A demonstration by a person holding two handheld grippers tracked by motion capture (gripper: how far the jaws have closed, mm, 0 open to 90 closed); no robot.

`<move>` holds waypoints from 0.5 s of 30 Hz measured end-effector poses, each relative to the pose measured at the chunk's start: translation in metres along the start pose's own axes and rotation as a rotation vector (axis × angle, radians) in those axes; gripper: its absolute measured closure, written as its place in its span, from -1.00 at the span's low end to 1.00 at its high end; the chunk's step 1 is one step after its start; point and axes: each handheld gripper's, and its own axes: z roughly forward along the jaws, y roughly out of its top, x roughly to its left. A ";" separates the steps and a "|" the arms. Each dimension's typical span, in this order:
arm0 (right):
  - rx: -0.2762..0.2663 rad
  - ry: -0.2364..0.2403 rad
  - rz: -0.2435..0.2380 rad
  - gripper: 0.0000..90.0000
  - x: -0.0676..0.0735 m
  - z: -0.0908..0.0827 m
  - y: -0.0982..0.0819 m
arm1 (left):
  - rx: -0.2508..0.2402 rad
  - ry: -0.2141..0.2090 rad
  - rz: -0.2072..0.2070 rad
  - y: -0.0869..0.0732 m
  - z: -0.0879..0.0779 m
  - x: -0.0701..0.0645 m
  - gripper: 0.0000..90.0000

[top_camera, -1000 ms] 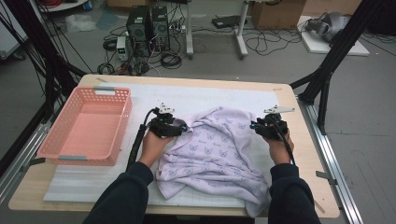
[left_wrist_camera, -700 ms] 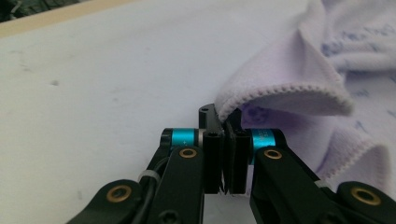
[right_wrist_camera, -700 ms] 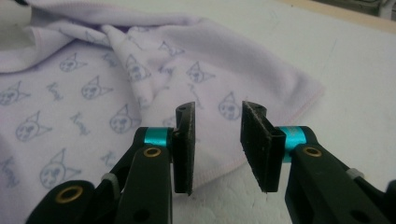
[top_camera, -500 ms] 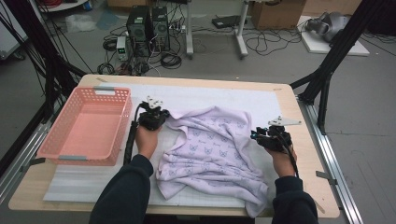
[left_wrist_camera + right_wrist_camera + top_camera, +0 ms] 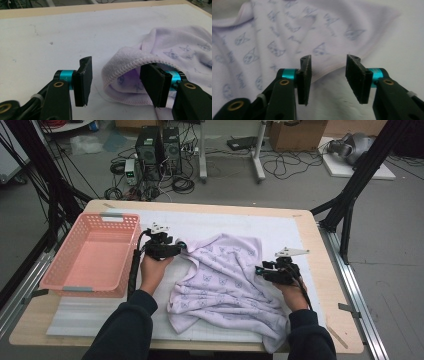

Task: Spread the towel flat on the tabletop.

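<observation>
While the lilac fleece garment (image 5: 225, 280), printed with small cat faces and short, unreadable words, lay rumpled mid-bench (image 5: 300, 227) on a white mat (image 5: 210, 225), the left tool (image 5: 115, 82) had just opened, one jaw tucked under the stitched hem; the right tool (image 5: 328, 80) had just opened above the soft cloth, gripping nothing.

the high view is evenly lit from overhead, soft and a little grainy, with faint shadows under the garment (image 5: 225, 280) and the floor beyond the table (image 5: 325, 265) dimmer. the left gripper view is bright and fairly crisp on the near jaws, the white mat almost glaring, with a purplish shadow inside the cloth fold. the right gripper view is flat and pale, its jaws sharp while the printed fabric (image 5: 274, 37) behind is blurred.
</observation>
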 end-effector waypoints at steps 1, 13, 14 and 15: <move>0.025 0.006 -0.016 0.19 0.003 0.006 0.000 | -0.002 0.006 0.008 0.000 -0.002 -0.001 -0.04; -0.008 -0.350 -0.037 0.95 -0.022 -0.007 -0.007 | -0.002 0.013 -0.026 -0.006 -0.015 0.008 -0.05; -0.022 -0.351 -0.008 0.95 -0.028 -0.011 -0.009 | 0.003 0.004 -0.026 -0.007 -0.015 0.007 -0.05; -0.023 -0.343 0.014 0.94 -0.029 -0.012 -0.010 | 0.012 -0.009 -0.032 -0.009 -0.014 0.006 -0.05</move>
